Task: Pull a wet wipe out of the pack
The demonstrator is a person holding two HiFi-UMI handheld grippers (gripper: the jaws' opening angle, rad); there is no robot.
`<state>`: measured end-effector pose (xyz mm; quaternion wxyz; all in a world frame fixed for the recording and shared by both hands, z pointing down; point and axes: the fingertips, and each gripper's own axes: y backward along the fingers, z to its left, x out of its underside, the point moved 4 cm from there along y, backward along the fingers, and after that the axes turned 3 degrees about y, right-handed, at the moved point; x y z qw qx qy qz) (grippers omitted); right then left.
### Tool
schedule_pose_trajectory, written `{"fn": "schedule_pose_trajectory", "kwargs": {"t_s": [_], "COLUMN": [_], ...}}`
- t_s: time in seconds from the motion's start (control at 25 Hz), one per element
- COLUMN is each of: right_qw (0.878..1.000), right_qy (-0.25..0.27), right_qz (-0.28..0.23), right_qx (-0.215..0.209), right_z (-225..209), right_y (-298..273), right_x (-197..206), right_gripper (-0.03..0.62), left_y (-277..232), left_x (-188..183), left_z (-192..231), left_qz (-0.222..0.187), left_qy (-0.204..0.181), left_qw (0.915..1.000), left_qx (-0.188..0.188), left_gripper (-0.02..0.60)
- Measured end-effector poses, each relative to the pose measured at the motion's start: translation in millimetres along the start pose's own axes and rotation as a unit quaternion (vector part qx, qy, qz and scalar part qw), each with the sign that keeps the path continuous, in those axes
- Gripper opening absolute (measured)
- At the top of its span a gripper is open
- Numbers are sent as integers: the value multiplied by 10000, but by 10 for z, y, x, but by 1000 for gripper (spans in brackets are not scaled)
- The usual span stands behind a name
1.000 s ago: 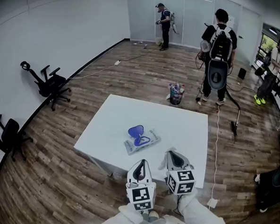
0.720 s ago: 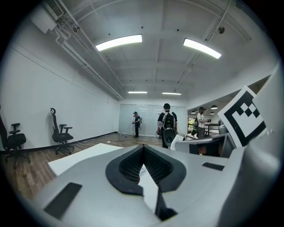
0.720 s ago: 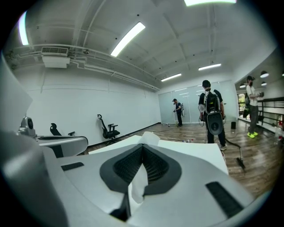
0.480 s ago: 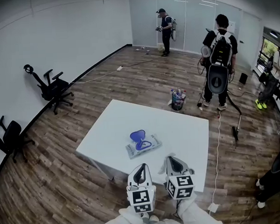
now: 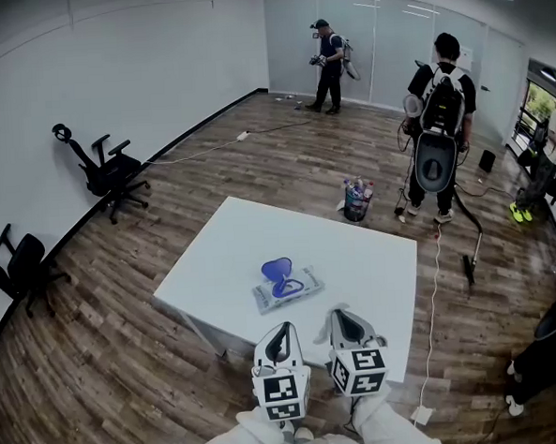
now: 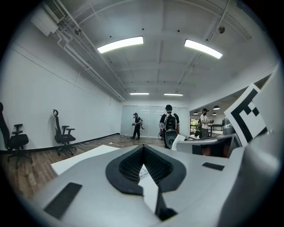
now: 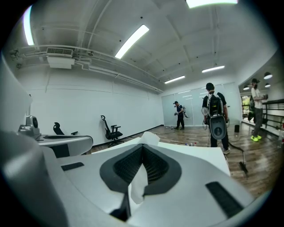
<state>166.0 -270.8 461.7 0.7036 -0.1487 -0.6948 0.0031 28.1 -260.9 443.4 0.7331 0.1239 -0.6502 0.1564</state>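
Item: wet wipe pack (image 5: 295,287), one, flat soft packet, pale with blue print, lying on a white table (image 5: 355,259) with its long side skewed to the table edges. Its blue lid (image 5: 276,266) is flipped open and stands up at the pack's far-left end. Position: just ahead of the left gripper (image 5: 282,331), ahead and to the left of the right gripper (image 5: 344,314), and clear of both, with bare tabletop between. Left gripper (image 6: 143,150): jaws closed tip to tip with nothing between them; only white tabletop shows through the narrow gap behind the tips. Right gripper (image 7: 143,148): jaws pressed together on a white wipe (image 7: 148,138), whose crumpled end pokes out beyond the tips while the rest hangs down in the gap behind the ribbed pads. Both grippers are held side by side at the near table edge, the right a little further forward, each with its marker cube toward the white sleeves (image 5: 272,437). Surroundings, beyond the grippers: wood-look floor, a bucket of bottles (image 5: 355,200) past the table's far corner, two black office chairs (image 5: 106,171) well off to the left, and people standing (image 5: 438,122) at the far end of the room.
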Motion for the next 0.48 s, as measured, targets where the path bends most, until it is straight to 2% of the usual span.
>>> {"fn": "schedule_pose_trajectory", "kwargs": {"t_s": [0.48], "right_qw": [10000], "right_qy": [19], "right_qz": [-14], "right_qx": [-27], "right_z": [31], "right_y": [22], "right_x": [33], "right_gripper": [9], "left_y": [43], "left_x": [-2], "left_z": [1], "left_qz": [7], "left_qy": [-100], "left_qw": [9999], "left_qx": [41], "left_gripper": [0]}}
